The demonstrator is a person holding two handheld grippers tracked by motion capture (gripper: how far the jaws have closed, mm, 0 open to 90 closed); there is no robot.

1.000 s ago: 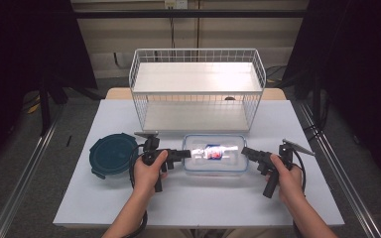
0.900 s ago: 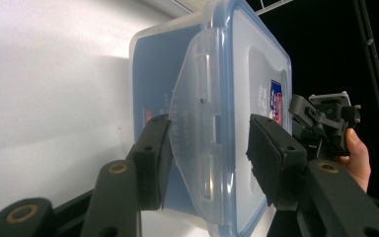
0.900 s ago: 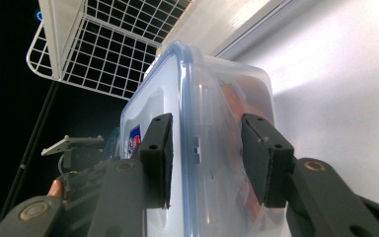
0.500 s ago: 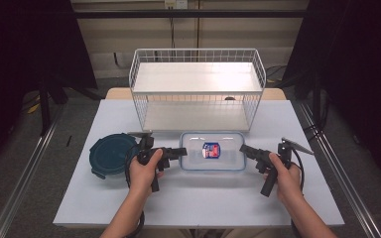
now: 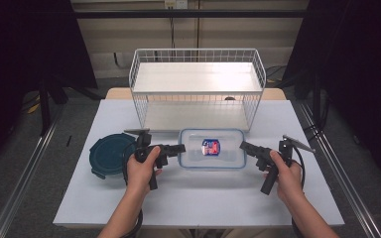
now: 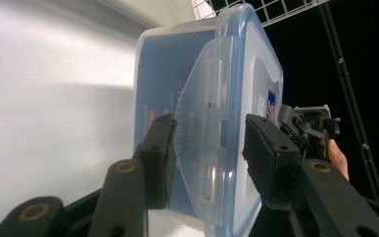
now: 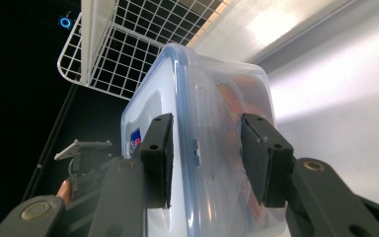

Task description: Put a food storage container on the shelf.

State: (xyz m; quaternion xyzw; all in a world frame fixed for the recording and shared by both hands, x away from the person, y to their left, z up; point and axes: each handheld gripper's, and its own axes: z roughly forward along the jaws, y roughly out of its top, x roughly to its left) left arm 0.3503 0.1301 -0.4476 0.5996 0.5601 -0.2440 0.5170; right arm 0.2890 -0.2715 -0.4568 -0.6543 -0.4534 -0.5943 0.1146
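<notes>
Clear lidded container [image 5: 212, 148] flat on desk [image 5: 193, 193], centre, just before white wire rack [image 5: 197, 89]. Left hand-held gripper [image 5: 181, 147] at container's left end; jaws straddle lid's side latch [image 6: 209, 143], have just been closing, small gaps show beside pads. Right hand-held gripper [image 5: 242, 146] at right end, jaws either side of that end, contact unclear. Dark teal round lid [image 5: 110, 153] left, near desk edge. Front desk strip free. Red-blue label [image 5: 211, 147] on lid, writing unreadable.

glossy clear plastic container [image 5: 212, 154], white wire rack [image 5: 197, 89], matt table [image 5: 198, 193]
</notes>
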